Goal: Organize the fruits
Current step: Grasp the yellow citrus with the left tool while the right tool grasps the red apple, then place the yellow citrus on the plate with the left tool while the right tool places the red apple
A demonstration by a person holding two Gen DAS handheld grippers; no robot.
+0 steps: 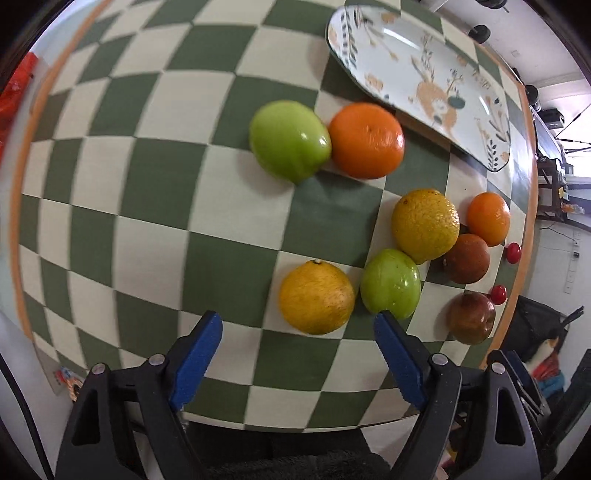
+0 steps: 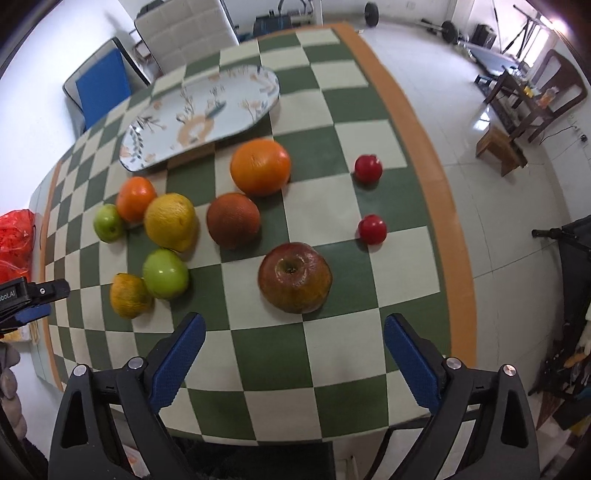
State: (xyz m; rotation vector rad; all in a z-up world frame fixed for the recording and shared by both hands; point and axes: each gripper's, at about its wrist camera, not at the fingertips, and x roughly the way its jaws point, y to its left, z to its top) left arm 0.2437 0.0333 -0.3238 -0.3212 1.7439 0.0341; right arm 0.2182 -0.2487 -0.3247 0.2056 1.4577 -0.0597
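Observation:
Several fruits lie on a green-and-white checked table (image 1: 147,184). My left gripper (image 1: 299,325) is open and empty, just short of a yellow lemon (image 1: 317,297) and a green apple (image 1: 390,283). Farther off lie another green apple (image 1: 290,140) and an orange (image 1: 366,140). My right gripper (image 2: 293,332) is open and empty, just short of a red-brown apple (image 2: 294,277). Around it lie a brown fruit (image 2: 233,220), an orange (image 2: 260,167), a lemon (image 2: 170,221) and two small red fruits (image 2: 372,229). An empty patterned oval plate (image 2: 199,114) sits at the far side; it also shows in the left wrist view (image 1: 424,77).
The table's orange edge (image 2: 436,192) runs along the right, with floor beyond. A red bag (image 2: 14,240) sits off the left edge. A chair (image 2: 184,33) stands behind the table. The left gripper's body (image 2: 22,299) shows at the left of the right wrist view.

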